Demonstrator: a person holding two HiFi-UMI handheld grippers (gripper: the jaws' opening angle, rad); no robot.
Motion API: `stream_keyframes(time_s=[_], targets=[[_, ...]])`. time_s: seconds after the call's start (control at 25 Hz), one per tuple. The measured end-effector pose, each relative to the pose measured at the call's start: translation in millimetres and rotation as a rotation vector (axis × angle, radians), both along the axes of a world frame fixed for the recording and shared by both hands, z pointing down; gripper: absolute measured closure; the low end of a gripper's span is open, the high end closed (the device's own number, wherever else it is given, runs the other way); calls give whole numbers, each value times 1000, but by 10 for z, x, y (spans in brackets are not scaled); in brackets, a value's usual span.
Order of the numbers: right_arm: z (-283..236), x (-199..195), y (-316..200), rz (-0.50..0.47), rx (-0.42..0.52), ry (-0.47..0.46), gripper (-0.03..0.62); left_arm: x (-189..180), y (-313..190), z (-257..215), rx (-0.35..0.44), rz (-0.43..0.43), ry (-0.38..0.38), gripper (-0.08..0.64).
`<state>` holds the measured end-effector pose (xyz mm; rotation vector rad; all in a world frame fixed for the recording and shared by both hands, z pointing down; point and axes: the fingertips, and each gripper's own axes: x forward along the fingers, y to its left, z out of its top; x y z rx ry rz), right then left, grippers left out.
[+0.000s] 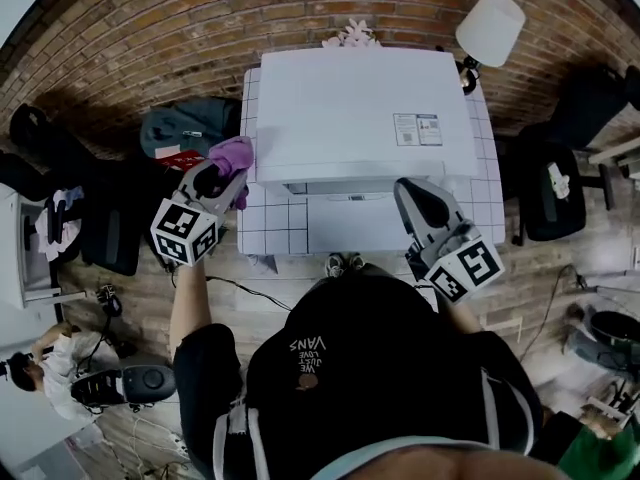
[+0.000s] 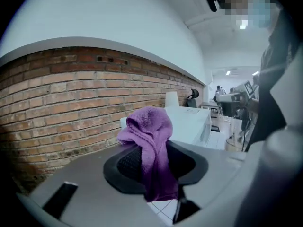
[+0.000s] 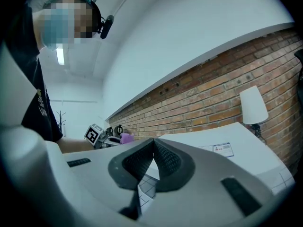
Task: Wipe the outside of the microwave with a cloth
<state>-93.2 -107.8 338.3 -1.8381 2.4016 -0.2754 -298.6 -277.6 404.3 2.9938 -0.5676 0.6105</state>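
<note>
A white-tiled table [image 1: 264,224] stands against a red brick wall [image 1: 150,28]; a white lampshade [image 1: 491,26] sits by its far right corner, a small white flower-shaped ornament [image 1: 352,34] at its far edge; a grey-green bag [image 1: 185,128] lies to its left, a black office chair [image 1: 555,193] to its right; a black cable [image 1: 245,288] trails over the wood-plank floor [image 1: 150,303].

cloth [image 2: 151,132] purple | microwave [image 1: 350,118] white | wall [image 1: 200,18] red brick | table [image 1: 265,225] white tiled
</note>
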Motion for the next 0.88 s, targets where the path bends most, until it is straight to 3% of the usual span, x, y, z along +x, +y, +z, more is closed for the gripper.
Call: stream_keyframes(time_s=[0.24, 0.4, 0.56, 0.72, 0.88], targets=[[1, -58, -8, -56, 14, 23, 594, -103, 162, 255, 31, -114, 101, 419], [0, -215, -20, -28, 21, 30, 594, -206, 178, 445, 81, -120, 165, 419], [-51, -441, -124, 52, 37, -4, 594, -279, 119, 616, 89, -70, 238, 419], [-1, -616, -264, 187, 26, -1, 594, -180, 43, 736, 57, 60, 308, 419], [63, -790, -341, 299, 2, 6, 594, -7, -270, 762, 7, 134, 379, 419]])
